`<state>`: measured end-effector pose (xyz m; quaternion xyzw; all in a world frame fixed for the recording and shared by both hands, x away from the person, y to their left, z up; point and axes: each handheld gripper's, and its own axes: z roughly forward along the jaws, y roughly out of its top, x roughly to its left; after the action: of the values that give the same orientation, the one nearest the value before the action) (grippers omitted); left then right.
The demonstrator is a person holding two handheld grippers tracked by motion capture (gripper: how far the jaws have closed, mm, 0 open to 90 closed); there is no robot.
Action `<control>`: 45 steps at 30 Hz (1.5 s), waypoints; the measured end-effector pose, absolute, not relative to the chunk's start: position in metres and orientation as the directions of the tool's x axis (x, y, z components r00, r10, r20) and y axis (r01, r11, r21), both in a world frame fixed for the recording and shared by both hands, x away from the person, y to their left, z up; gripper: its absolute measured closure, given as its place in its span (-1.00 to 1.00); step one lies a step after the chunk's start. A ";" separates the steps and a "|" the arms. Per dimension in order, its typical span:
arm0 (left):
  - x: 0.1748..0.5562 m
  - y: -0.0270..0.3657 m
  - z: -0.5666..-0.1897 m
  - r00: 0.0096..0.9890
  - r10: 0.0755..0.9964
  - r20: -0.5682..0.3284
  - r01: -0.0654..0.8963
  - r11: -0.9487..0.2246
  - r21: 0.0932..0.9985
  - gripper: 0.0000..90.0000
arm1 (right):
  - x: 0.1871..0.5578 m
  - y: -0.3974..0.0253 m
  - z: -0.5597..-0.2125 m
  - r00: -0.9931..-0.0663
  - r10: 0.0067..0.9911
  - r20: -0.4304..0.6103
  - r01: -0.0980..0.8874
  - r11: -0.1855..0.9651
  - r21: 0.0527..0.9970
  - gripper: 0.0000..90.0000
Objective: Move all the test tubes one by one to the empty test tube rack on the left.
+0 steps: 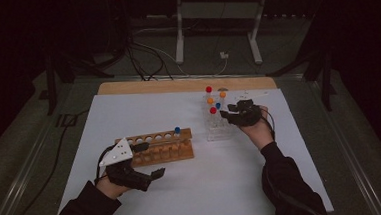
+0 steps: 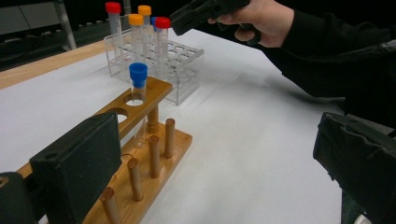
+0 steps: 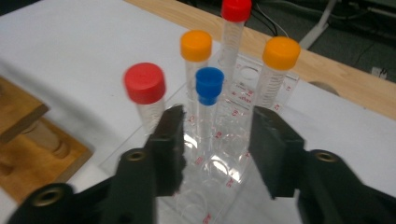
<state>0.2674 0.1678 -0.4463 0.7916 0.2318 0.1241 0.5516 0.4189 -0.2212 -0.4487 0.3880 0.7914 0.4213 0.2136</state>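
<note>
- Reaching with the right gripper (image 3: 217, 135), jaws spread apart, toward the blue-capped tube (image 3: 208, 100) standing upright in the clear rack (image 3: 233, 182); nothing gripped yet.
- Standing around it in the same rack: two red-capped tubes (image 3: 145, 91) and two orange-capped tubes (image 3: 196, 53).
- Waiting with the left gripper (image 2: 210, 163), jaws wide and empty, just beside the wooden rack (image 2: 154, 154), which holds one blue-capped tube (image 2: 138, 84) at its far end.
- Judging the step as a pick for transfer; next, advancing until both jaws flank the tube below its cap, closing, lifting straight up.
</note>
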 end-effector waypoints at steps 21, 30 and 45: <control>0.268 0.170 -0.448 0.864 0.499 -0.065 0.233 -0.282 0.931 -0.96 | 0.440 -0.207 -0.465 -0.621 0.783 0.039 0.490 0.349 0.799 0.70; 0.269 0.171 -0.448 0.863 0.502 -0.062 0.233 -0.287 0.929 -0.96 | 0.433 -0.211 -0.446 -0.622 0.782 0.019 0.453 0.340 0.824 0.71; 0.268 0.170 -0.445 0.866 0.494 -0.074 0.239 -0.281 0.929 -0.96 | 0.408 -0.227 -0.400 -0.618 0.785 -0.052 0.378 0.354 0.856 0.71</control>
<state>0.2683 0.1698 -0.4452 0.7921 0.2314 0.1151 0.5530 0.4085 -0.2266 -0.4002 0.3684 0.7885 0.4327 0.2352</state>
